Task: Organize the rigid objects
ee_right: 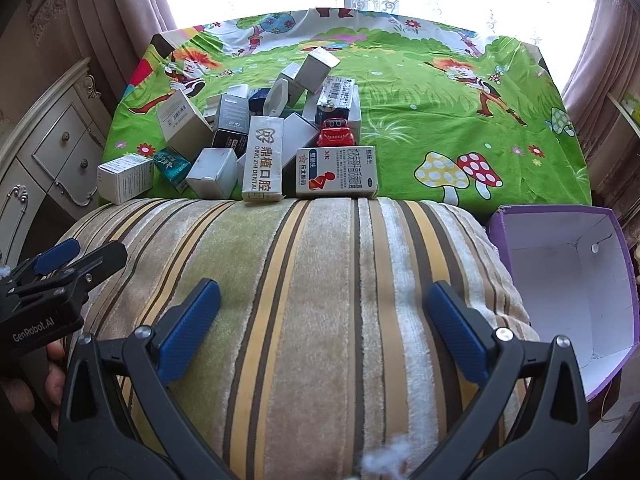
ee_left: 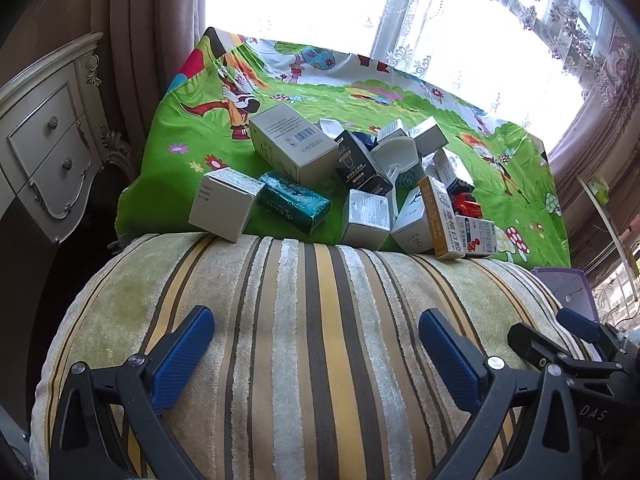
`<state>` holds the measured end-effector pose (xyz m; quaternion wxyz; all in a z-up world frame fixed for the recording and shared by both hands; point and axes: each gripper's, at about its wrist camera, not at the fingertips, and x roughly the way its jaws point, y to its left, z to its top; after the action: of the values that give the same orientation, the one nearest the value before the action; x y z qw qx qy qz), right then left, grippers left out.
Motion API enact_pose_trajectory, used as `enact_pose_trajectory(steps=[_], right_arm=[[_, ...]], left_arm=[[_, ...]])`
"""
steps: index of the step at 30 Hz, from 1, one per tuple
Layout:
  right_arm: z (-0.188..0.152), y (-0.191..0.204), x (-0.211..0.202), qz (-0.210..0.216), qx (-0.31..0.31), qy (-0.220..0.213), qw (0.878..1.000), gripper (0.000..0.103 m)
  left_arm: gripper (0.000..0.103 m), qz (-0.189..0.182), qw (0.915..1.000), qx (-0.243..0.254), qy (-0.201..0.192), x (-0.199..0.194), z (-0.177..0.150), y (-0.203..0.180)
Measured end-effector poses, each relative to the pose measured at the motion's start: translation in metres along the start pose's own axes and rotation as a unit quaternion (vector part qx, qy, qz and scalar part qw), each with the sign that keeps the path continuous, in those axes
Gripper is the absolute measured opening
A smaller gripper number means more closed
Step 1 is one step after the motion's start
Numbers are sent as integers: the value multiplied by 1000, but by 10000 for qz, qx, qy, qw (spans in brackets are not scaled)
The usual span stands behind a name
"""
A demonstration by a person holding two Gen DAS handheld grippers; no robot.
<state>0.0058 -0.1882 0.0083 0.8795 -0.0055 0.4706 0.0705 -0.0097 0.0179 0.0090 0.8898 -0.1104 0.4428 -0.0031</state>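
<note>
A: Left wrist view first: where is the left gripper?

B: Low in the frame, jaws spread wide over the striped cushion, pinching nothing. The right gripper pokes in at the lower right edge, and its jaws look spread too

A: And the boxes?

B: A pile of boxes sits in the middle of the frame on the green cartoon cloth, just beyond the cushion's far edge. A white box is at the left end, touching a teal packet beside it. A red toy car is tucked among the boxes toward the right

A: Right wrist view?

B: Same pile at upper centre. A tall dental box and a wide medicine box stand against the cushion edge, the toy car right behind the second. The right gripper is spread wide at the bottom, holding nothing. A purple bin with a white inside stands open at the right edge, beside the cushion. A white drawer cabinet is at the left
</note>
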Motion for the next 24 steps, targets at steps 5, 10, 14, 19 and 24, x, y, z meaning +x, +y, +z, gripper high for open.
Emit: enact_pose_trajectory(steps=[5,10,14,19,24], right_arm=[[4,-4,-1,220,-113,249,9994,103],[7,-9,1,435,-186,494,9977,103],[8,-8,1,484,-238,497,9973,103],[19,-9,4,685,-365,610,9951,103],[30,-6,7,852,-374,528,9943,103]], left_arm=[[101,-45,9998,-160,-81,-8,8,8],[101,207,9993,-104,-280,-15,23,21],[98,460,9986,-63,-237,-9,41,34],[95,706,9974,157,59,13,61,42],[87,822,9954,377,330,37,70,41]])
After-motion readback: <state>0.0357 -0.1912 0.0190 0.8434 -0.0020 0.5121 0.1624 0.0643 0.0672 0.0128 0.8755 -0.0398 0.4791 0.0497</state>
